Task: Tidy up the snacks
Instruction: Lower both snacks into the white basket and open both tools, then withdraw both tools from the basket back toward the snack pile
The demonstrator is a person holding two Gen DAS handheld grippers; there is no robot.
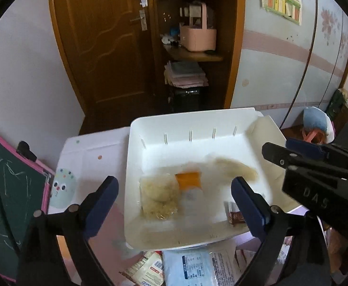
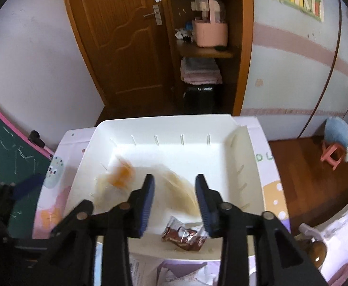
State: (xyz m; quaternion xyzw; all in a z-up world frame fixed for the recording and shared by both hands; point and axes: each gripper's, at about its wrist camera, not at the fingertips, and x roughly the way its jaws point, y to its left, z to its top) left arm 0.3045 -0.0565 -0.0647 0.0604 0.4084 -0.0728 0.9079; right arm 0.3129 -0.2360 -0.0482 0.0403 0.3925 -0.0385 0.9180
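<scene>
A white bin (image 1: 136,162) (image 2: 164,124) stands on the small table and holds several snacks. A clear pack of pale puffed snack (image 1: 158,194) lies at its left. An orange-and-clear packet (image 1: 189,181) (image 2: 121,175) lies beside it, blurred. A pale long bread-like snack (image 1: 236,166) (image 2: 181,187) is blurred too. A small brown wrapper (image 1: 233,215) (image 2: 186,234) lies at the near right corner. My left gripper (image 1: 174,201) is open and empty over the bin. My right gripper (image 2: 175,202) is open and empty above the brown wrapper; it shows in the left wrist view (image 1: 300,157).
More snack packs lie on the table in front of the bin: a blue-white pack (image 1: 193,268) and an orange-labelled bag (image 1: 147,268). A chalkboard (image 1: 9,190) stands at the left. A wooden door (image 1: 107,47) and shelves (image 1: 193,54) are behind. A small stool (image 2: 338,145) is at the right.
</scene>
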